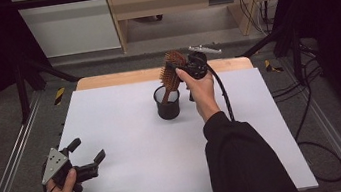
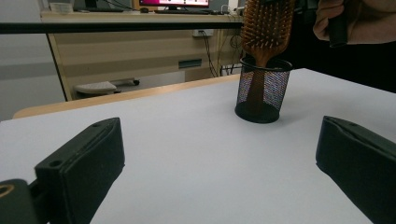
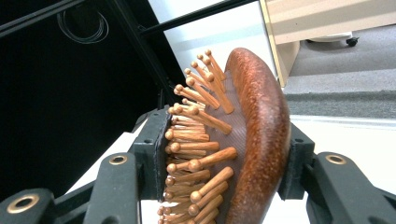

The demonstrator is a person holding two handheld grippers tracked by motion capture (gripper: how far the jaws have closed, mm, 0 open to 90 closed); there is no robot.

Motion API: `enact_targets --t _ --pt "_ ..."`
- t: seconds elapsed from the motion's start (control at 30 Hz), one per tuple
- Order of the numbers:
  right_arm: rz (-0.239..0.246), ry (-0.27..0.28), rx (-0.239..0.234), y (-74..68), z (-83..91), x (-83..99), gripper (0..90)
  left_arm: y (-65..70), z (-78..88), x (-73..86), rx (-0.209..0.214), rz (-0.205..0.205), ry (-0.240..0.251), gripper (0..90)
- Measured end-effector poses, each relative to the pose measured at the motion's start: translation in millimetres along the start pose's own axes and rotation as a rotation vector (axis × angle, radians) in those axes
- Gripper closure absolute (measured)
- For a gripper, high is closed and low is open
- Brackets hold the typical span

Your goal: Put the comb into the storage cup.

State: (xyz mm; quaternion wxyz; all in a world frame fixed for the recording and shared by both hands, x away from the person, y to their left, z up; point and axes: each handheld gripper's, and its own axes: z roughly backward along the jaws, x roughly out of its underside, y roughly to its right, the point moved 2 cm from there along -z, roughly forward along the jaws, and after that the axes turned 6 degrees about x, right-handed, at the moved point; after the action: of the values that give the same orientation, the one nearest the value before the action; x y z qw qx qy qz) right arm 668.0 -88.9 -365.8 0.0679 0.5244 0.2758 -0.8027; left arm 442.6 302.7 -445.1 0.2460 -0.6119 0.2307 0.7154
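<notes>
While its handle stands in the black mesh cup [image 1: 167, 103] near the table's [image 1: 130, 147] far edge, the wooden hairbrush [image 1: 171, 70] has its head between the right gripper's [image 1: 178, 67] jaws, pads w/ bristles one side, back the other. Left gripper [image 1: 87, 154] rests by the near-left corner, jaws wide apart, nothing btwn them.

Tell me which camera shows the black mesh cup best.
The left gripper view: the mesh cup stands unobstructed on the table, with the hairbrush handle inside it. The high view shows the cup from above, smaller. The right gripper view gives the brush head close up.
</notes>
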Motion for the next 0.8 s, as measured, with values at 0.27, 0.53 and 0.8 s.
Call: enact_targets --t 0.27,0.53,0.8 --pt "-0.005 -0.007 -0.004 3.6 0.0 -0.1 46.2 -0.1 0.1 0.1 0.000 0.000 0.000 1.5" --pt "-0.009 -0.014 -0.003 8.1 -0.5 0.0 45.5 -0.2 0.2 0.0 0.001 0.000 0.001 1.5" --pt "0.005 -0.018 0.001 7.2 -0.8 0.0 44.5 0.0 0.2 0.0 0.002 -0.001 0.000 1.5"
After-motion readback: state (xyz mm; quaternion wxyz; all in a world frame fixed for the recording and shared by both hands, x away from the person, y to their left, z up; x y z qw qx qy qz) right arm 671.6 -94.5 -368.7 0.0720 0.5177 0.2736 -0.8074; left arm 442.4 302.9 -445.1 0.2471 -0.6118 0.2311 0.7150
